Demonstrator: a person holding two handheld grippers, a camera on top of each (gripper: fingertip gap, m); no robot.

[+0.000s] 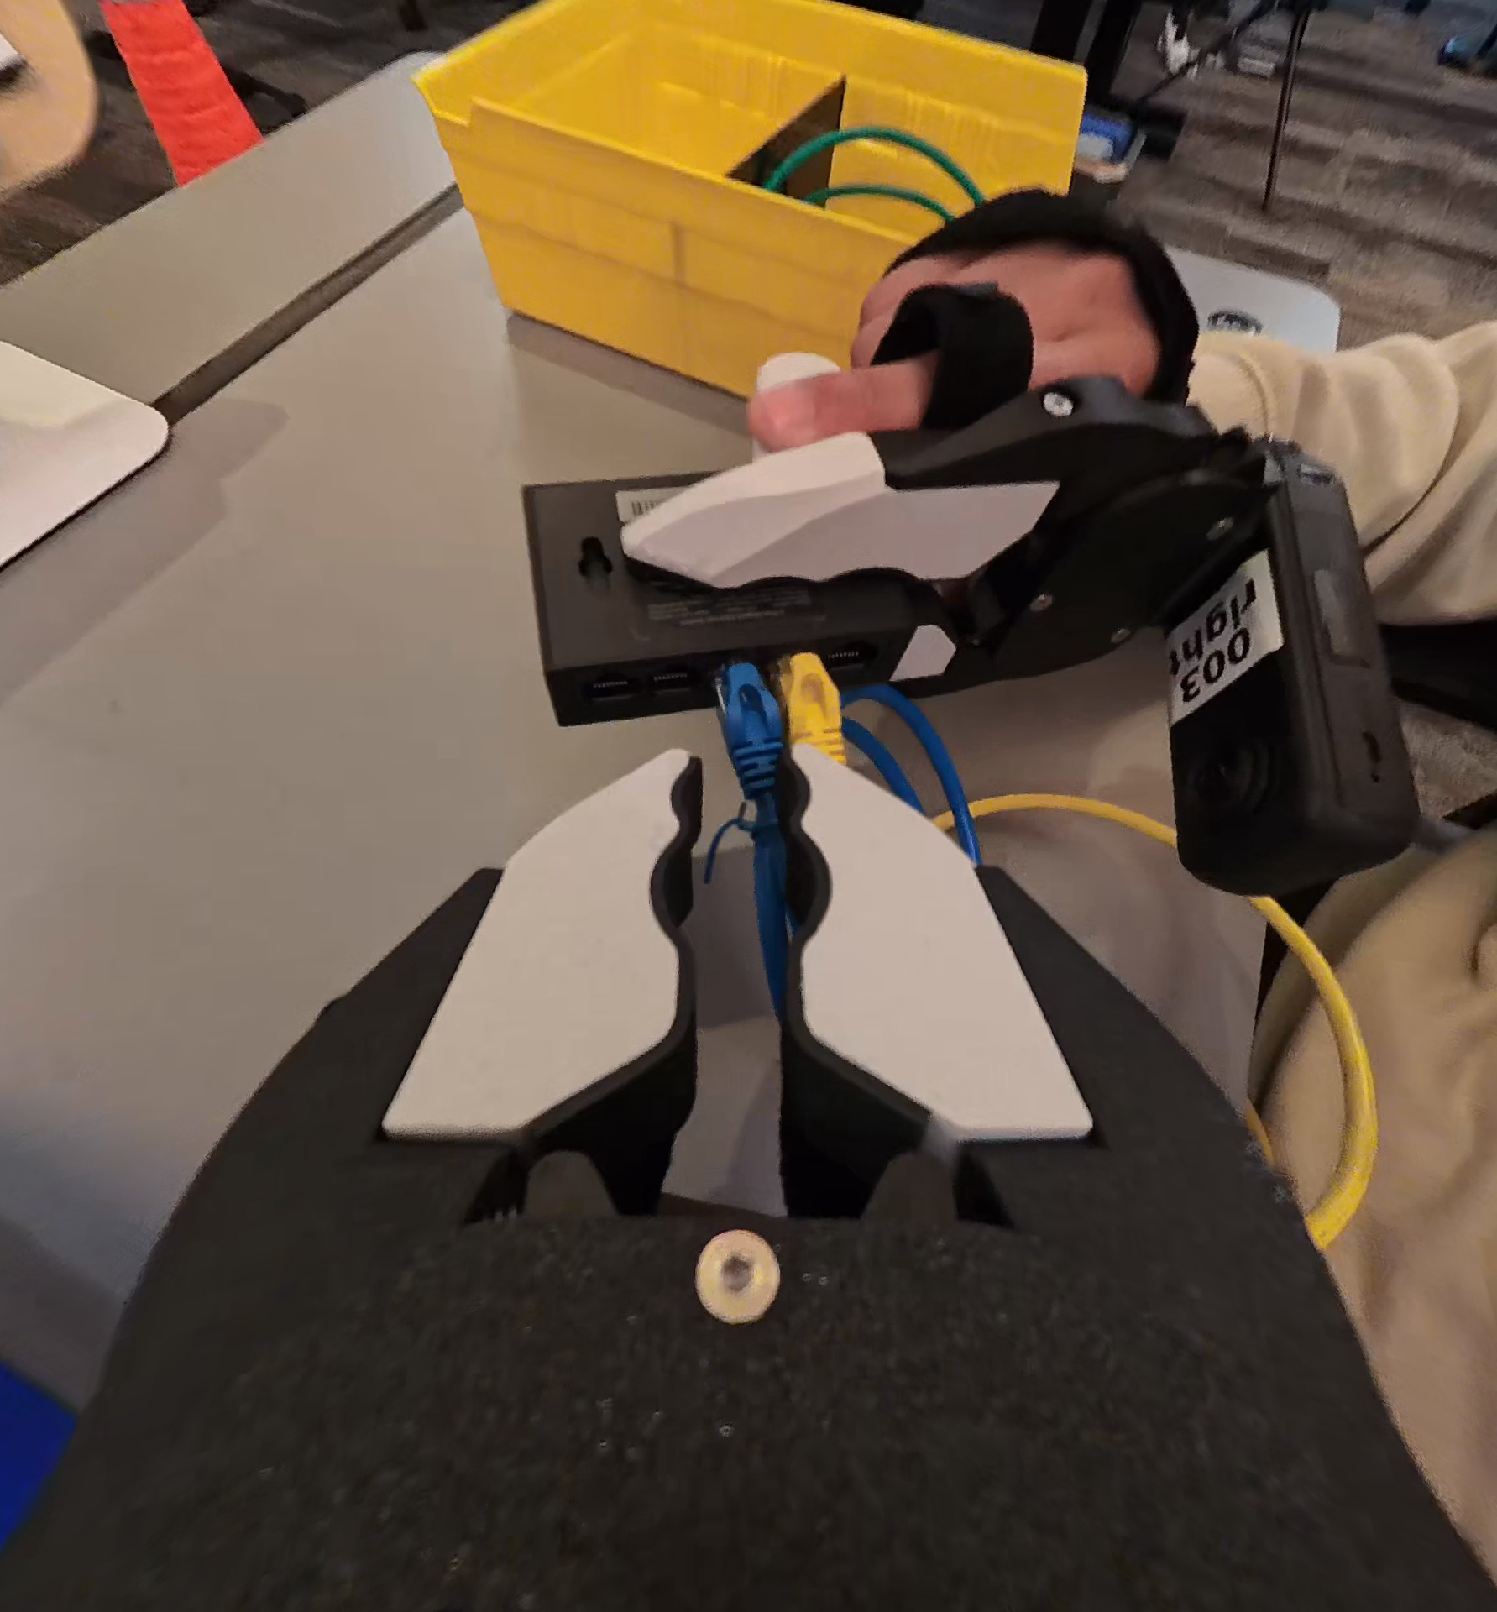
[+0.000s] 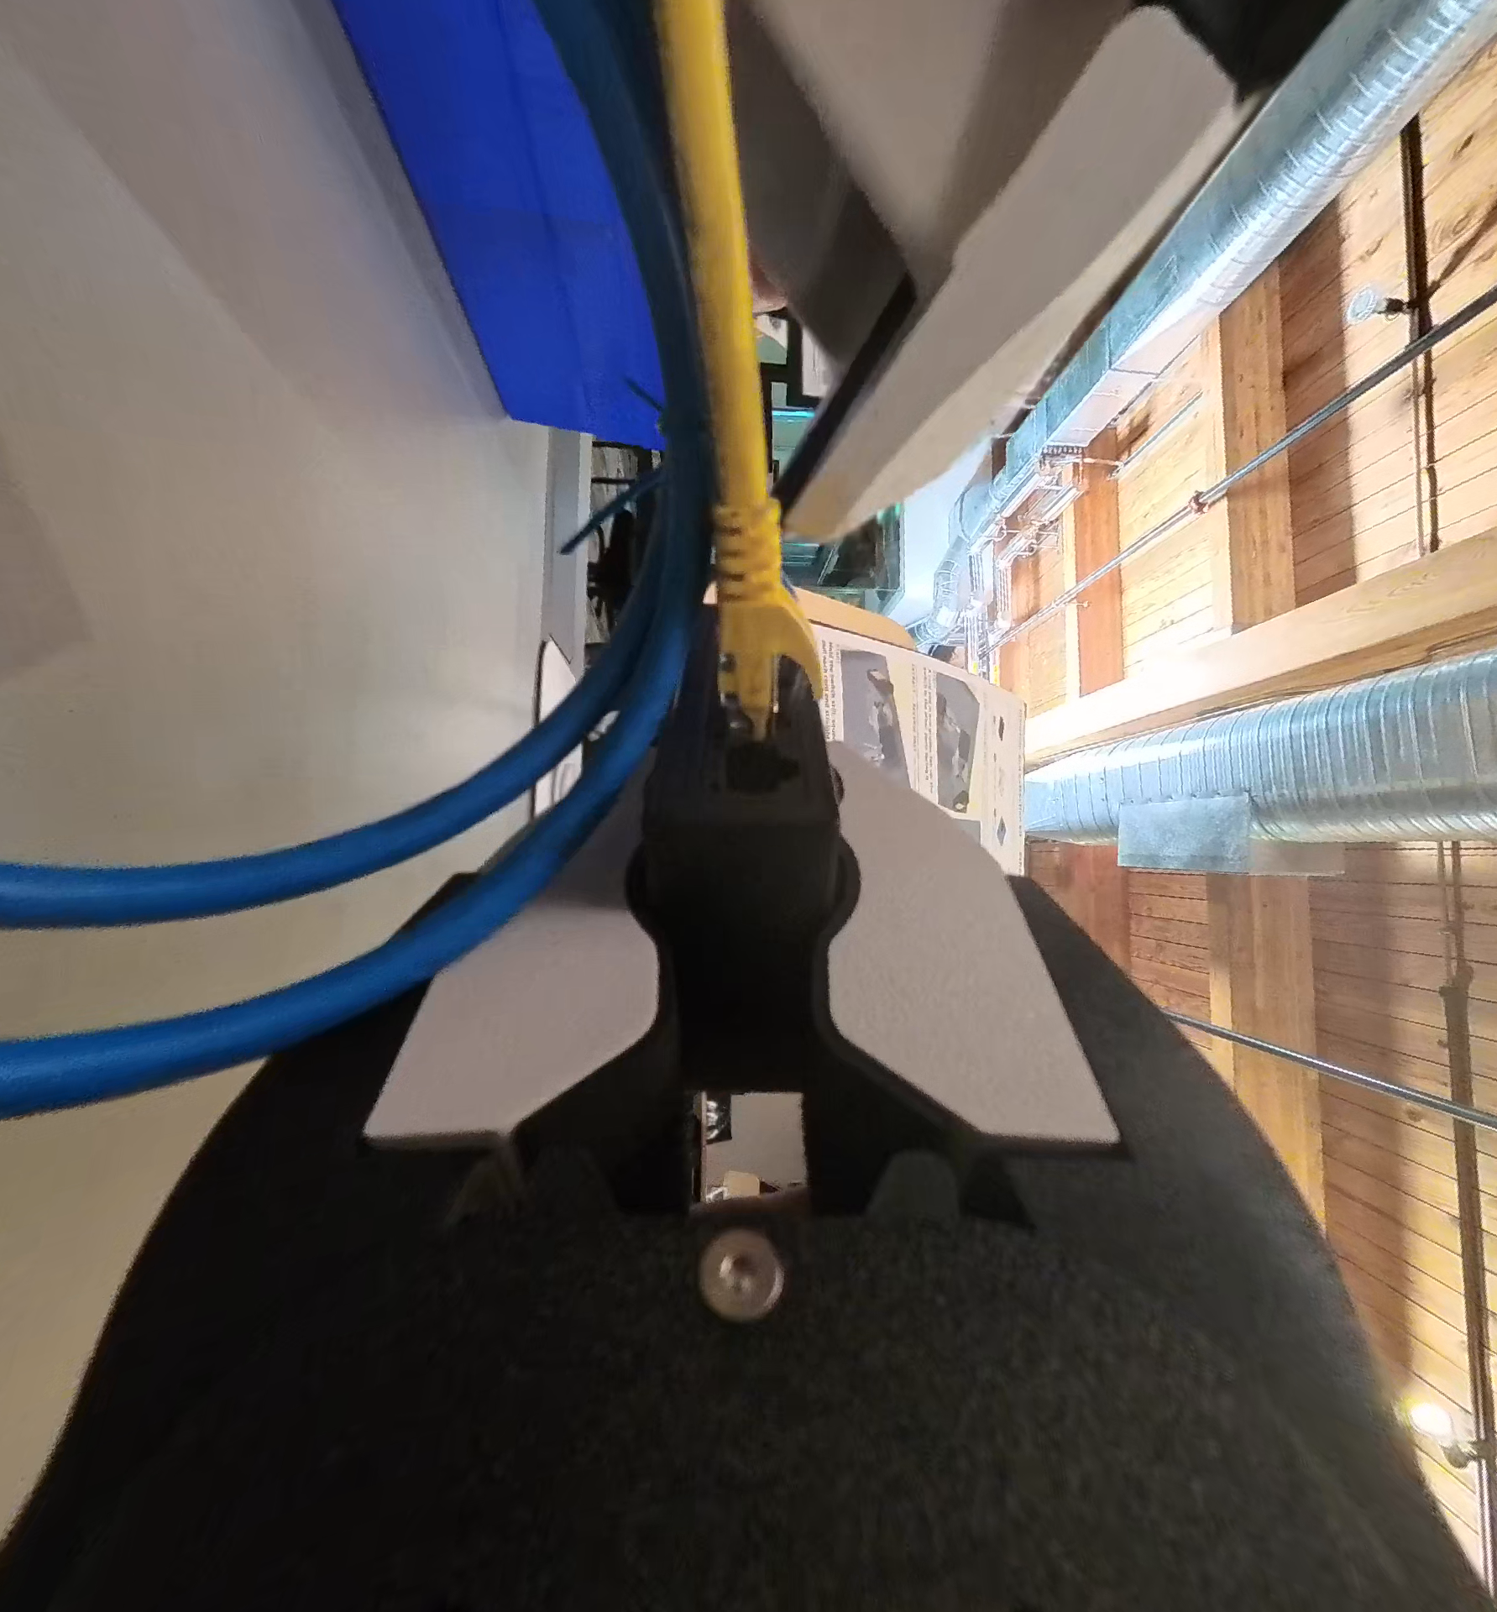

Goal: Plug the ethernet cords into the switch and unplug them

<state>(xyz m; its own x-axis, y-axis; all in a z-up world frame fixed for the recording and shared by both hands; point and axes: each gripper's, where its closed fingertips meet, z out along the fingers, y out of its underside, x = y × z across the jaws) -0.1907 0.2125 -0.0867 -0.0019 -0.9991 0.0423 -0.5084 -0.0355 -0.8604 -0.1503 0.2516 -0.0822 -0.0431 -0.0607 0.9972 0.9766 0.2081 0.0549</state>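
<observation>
Left tool point(image 1: 743, 768) at 6 o'clock, parted around blue cord point(image 1: 749, 724), plugged beside yellow cord point(image 1: 810, 702) into black switch point(image 1: 710, 619). Right tool point(image 1: 666, 558) from 3 o'clock clamping switch above grey surface point(image 1: 361, 611).

Two hand-held grippers, same build: black grainy body, pale grey fingers point(image 1: 570, 942) with black wavy inner pads, one silver screw point(image 1: 737, 1278) in the middle of the body. On the right gripper point(image 1: 683, 558), a black camera point(image 1: 1285, 680) with a white sticker. Black strap point(image 1: 958, 349) around the hand point(image 1: 1015, 323); cream sleeve point(image 1: 1373, 436).
</observation>
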